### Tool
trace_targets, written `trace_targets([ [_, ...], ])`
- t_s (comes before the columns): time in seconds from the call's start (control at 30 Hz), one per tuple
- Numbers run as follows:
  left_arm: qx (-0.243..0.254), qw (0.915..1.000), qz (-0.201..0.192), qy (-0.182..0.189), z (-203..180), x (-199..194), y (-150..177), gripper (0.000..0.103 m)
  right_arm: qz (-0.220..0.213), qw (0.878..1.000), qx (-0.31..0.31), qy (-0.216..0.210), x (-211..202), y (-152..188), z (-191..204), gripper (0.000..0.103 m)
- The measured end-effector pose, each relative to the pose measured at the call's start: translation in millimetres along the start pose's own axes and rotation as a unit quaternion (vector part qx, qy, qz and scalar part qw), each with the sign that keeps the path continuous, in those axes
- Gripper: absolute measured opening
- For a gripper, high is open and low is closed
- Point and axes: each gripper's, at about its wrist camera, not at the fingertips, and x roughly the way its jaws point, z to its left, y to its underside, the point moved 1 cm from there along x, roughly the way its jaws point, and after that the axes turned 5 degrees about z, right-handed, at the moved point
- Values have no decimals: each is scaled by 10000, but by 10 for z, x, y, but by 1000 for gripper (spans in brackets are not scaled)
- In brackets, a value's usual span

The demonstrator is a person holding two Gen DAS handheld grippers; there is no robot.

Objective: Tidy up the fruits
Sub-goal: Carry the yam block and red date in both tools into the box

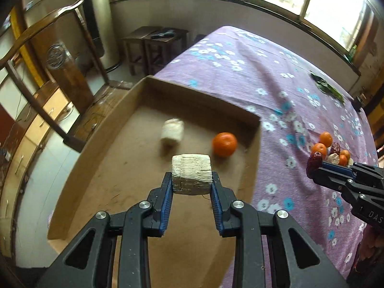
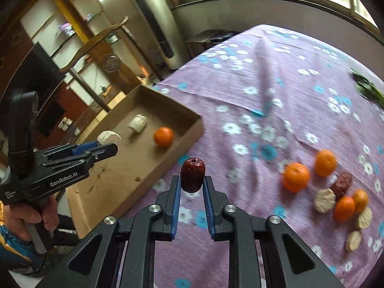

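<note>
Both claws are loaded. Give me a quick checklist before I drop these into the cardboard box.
1. Left claw gripping the white chunk: ok.
2. Left claw over the box: ok.
3. Landing spot beneath it free; the orange and other white chunk lie farther in: ok.
4. Right claw gripping the red date: ok.
5. Right claw over the box: not ok, over the tablecloth.
6. Height above the floor of the box: cannot tell.

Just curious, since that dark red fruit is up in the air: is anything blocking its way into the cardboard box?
Nothing visible does. The right gripper holds the red date over the purple cloth, just outside the cardboard box. Only the box's low wall lies between, and the date appears to be above it.
</note>
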Motion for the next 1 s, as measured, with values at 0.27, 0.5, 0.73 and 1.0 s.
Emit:
trace_targets([
  [0.27,-329,9992,107,-181,376,-11,156,29,81,9990,-379,-238,181,-139,428,20],
  [0.5,-363,9991,73,-197,472,-14,113,29,205,9979,-544,-286,342,-210,618,20],
  [0.73,-288,9991,202,-227,494,103,63,29,334,9977,-506,-289,535,-258,661,20],
  [1.0,-192,9991,299,-209,495,236,-1,29,567,9969,-492,-234,807,-315,711,21],
])
